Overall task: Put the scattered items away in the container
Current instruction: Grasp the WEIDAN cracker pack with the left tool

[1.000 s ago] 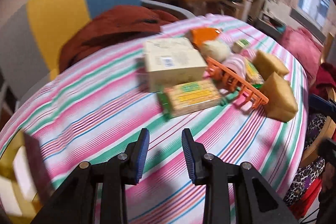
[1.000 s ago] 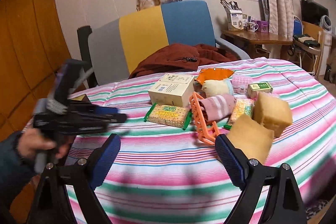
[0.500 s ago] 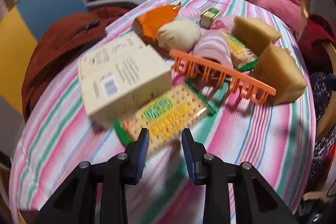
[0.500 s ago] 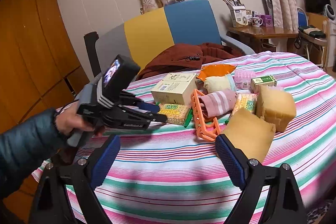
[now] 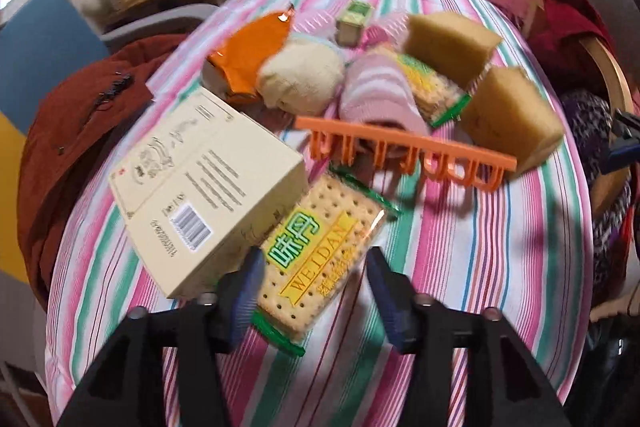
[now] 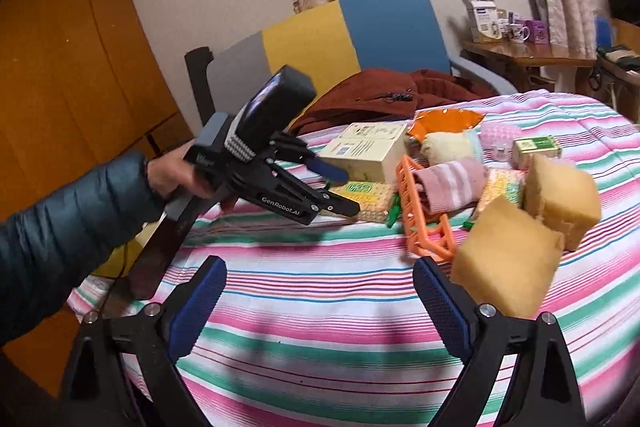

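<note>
A cracker packet (image 5: 320, 255) with green ends lies on the striped tablecloth, next to a cream carton (image 5: 204, 187). My left gripper (image 5: 314, 293) is open, its fingers on either side of the packet's near end; it also shows in the right wrist view (image 6: 338, 189) over the packet (image 6: 370, 197). An orange basket (image 5: 404, 151) on its side holds a pink striped sock (image 5: 380, 95). My right gripper (image 6: 320, 303) is open and empty above the near tablecloth, left of a sponge (image 6: 506, 259).
Two yellow sponges (image 5: 510, 115), (image 5: 448, 43), a second cracker packet (image 5: 434, 91), a cream sock ball (image 5: 302, 79), an orange pouch (image 5: 248, 55) and a small green box (image 5: 352, 21) crowd the far table. A chair with a red jacket (image 6: 384, 95) stands behind.
My left gripper has moved forward and down to the cracker packet and opened wider around it. The right gripper has barely moved.
</note>
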